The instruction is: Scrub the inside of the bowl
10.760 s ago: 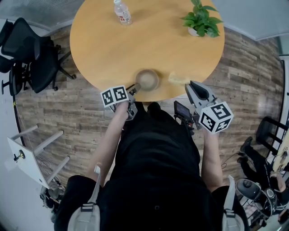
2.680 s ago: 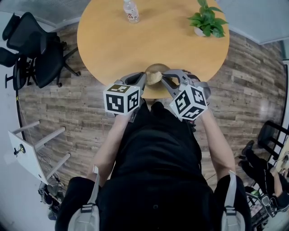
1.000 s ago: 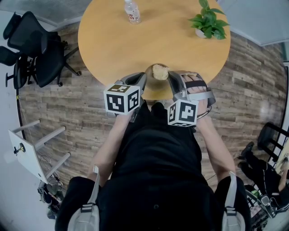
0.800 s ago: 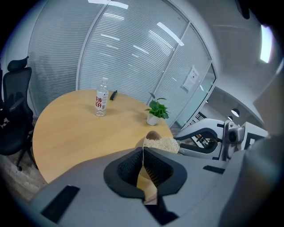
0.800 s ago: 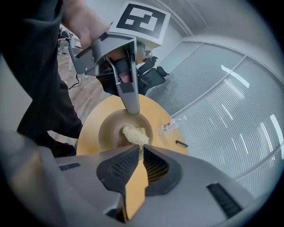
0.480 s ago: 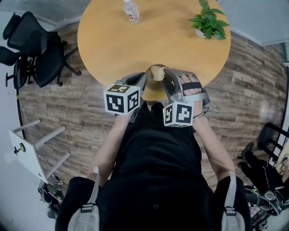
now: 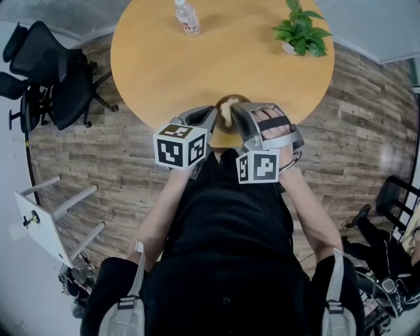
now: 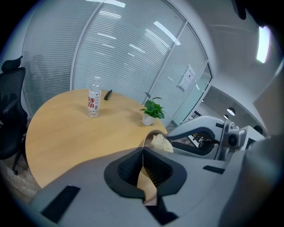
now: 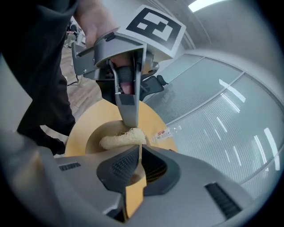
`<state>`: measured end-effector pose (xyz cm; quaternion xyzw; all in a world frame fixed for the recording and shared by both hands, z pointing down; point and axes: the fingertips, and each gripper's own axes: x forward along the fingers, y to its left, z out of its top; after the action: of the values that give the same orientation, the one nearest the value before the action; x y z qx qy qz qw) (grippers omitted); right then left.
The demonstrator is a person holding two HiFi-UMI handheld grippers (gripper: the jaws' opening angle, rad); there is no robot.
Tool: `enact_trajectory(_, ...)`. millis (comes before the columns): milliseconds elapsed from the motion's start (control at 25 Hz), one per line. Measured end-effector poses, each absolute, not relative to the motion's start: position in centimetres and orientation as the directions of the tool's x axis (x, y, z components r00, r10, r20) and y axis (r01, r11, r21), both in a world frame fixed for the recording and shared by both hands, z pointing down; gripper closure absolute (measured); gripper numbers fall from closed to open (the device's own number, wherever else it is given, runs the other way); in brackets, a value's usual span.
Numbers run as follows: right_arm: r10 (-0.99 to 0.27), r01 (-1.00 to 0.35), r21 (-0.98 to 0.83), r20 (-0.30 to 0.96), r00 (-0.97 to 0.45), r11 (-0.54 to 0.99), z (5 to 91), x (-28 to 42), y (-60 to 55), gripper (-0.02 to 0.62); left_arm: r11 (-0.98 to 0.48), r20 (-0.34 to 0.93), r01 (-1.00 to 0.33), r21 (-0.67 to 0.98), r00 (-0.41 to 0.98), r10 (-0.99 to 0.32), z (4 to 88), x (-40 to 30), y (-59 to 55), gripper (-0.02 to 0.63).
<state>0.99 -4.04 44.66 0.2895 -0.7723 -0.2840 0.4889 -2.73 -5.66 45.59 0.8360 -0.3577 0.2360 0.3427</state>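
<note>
A brown bowl [image 7: 224, 126] stands at the near edge of the round wooden table [image 7: 170, 72]. My left gripper [image 7: 213, 119] is shut on its thin rim [image 8: 148, 135], which runs edge-on between the pads [image 8: 133, 166]. A pale fibrous sponge [image 7: 227, 109] sits inside the bowl [image 9: 94, 138]. My right gripper [image 7: 233, 113] comes in from the right. Its jaws have just been closing and now pinch one end of the sponge [image 9: 120, 137] at the tips [image 9: 139, 149]. The left gripper's finger [image 9: 128, 104] stands just behind the sponge. Both grippers hide most of the bowl in the head view.
A water bottle [image 7: 186, 18] and a potted plant [image 7: 302, 29] stand at the table's far side, and a dark pen [image 8: 108, 93] lies near the bottle. Black office chairs [image 7: 46, 79] stand left of the table. Glass walls with blinds lie beyond.
The right gripper has turned, with its marker cube swinging left toward the left gripper's cube. The sponge has shifted slightly nearer within the bowl. The left gripper stays on the rim.
</note>
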Motion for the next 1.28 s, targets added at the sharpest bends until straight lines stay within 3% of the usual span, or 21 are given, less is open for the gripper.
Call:
enact_trajectory(240,-0.661,-0.228,0.626,0.652,-0.372,0.746,46.1,1.2,-2.9,0.577,-0.503,0.637,-0.758,0.415,0.637,-0.434,45.5,-2.5,-5.7,0.590)
enact_trajectory(480,-0.629,-0.525,0.388,0.647,-0.430,0.757,45.4,1.8,-3.3,0.574,-0.484,0.646,-0.775,0.406,0.618,-0.447,45.9,-3.1,-5.8,0.591)
enact_trajectory(640,-0.607,-0.637,0.222,0.630,-0.484,0.738,44.7,1.6,-3.3,0.574,-0.472,0.646,-0.786,0.400,0.607,-0.464,45.9,-3.2,-5.8,0.591)
enact_trajectory(840,-0.554,-0.681,0.045,0.623,-0.552,0.731,44.7,0.4,-2.5,0.568,-0.457,0.655,-0.804,0.380,0.583,-0.481,45.7,-3.5,-5.4,0.589)
enact_trajectory(920,-0.534,-0.687,0.004,0.632,-0.561,0.727,45.2,-0.2,-2.2,0.460,-0.454,0.657,-0.810,0.371,0.574,-0.488,45.6,-3.7,-5.2,0.590)
enact_trajectory(960,-0.527,-0.689,-0.008,0.639,-0.561,0.724,45.5,-0.4,-2.1,0.453,-0.453,0.658,-0.812,0.368,0.571,-0.491,45.5,-3.8,-5.0,0.590)
enact_trajectory(1160,-0.511,-0.698,-0.020,0.666,-0.543,0.716,46.5,-1.4,-2.0,0.458,-0.447,0.656,-0.817,0.365,0.566,-0.499,45.2,-4.7,-4.8,0.589)
enact_trajectory(1280,-0.509,-0.703,-0.020,0.675,-0.534,0.711,46.7,-1.6,-1.8,0.527,-0.439,0.657,-0.817,0.375,0.568,-0.495,45.4,-5.6,-4.8,0.589)
